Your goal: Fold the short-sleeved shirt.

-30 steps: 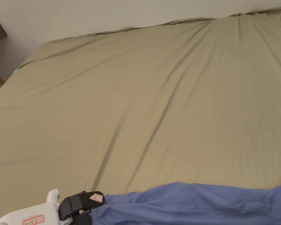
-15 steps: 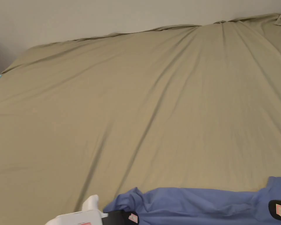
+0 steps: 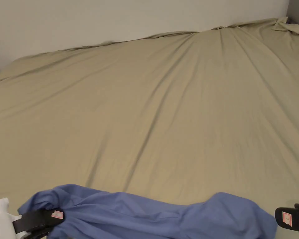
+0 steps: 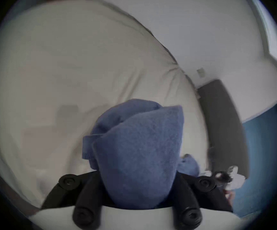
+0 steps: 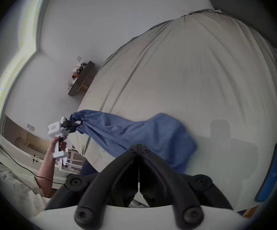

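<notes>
Between my two sets of fingers, the blue short-sleeved shirt (image 3: 152,214) lies bunched in a long rumpled band along the near edge of the bed (image 3: 164,102), which is covered by a tan sheet with long creases running away from me. My left gripper (image 3: 41,219) sits at the shirt's left end, and in the left gripper view (image 4: 137,190) a thick wad of the blue cloth (image 4: 134,150) rises from between its fingers, which are closed in against it from both sides; I read that as a firm hold on the fabric. From the right gripper view I see the same gripper (image 5: 72,125) farther off, held by a hand (image 5: 59,146), with the shirt (image 5: 134,134) stretching from its fingers towards mine. My right gripper (image 5: 139,148) has its fingers brought fully together, only a hairline slit between them, and I see no cloth caught in that slit; the shirt's rounded right end lies just beyond the tips. In the head view the right gripper (image 3: 293,217) sits just off that end of the shirt, apart from it. Beyond the left fingers, a dark shelf (image 5: 83,79) hangs on the pale wall (image 5: 117,17).
</notes>
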{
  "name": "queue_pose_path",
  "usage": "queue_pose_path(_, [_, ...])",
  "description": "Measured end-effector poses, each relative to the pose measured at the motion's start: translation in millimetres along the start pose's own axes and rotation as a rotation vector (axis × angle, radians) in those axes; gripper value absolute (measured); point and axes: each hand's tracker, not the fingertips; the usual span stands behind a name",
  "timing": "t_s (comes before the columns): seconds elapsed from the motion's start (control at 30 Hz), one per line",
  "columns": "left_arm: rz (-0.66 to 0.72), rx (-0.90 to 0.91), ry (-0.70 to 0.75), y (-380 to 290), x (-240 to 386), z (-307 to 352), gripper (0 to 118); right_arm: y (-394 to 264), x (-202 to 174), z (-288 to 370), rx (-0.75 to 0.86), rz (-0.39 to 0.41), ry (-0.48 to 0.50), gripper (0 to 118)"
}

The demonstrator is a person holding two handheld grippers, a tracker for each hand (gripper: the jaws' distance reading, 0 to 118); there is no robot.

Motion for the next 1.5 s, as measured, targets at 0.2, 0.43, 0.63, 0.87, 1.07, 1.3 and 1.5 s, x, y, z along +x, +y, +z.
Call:
queue_pose_path(0.2, [-0.402, -0.106, 0.136, -42, 121, -5, 7, 1, -10, -18, -0.053, 0.026, -0.017, 2])
queue_pose_path(0.43, [-0.591, -0.258, 0.063, -120, 210, -107, 9, 4, -20, -26, -0.078, 0.053, -0.019, 2])
queue_pose_path(0.63, [-0.481, -0.175, -0.061, -127, 202, -104, 118, 0, -21, -16, -0.085, 0.067, -0.043, 2])
queue_pose_path(0.87, [-0.300, -0.014, -0.008, -59, 150, -44, 36, -2, -3, -14, -0.064, -0.016, -0.024, 3])
queue_pose_path(1.07, [-0.509, -0.148, 0.090, -91, 187, -115, 8, -3, -12, -17, -0.071, -0.005, -0.017, 3])
queue_pose_path(1.3, [-0.720, -0.358, -0.094, -200, 287, -174, 7, -6, -16, -10, -0.073, 0.003, -0.021, 3])
queue_pose_path(1.5, [-0.669, -0.342, -0.193, -197, 309, -178, 7, 0, -15, 1, -0.032, 0.008, -0.046, 3])
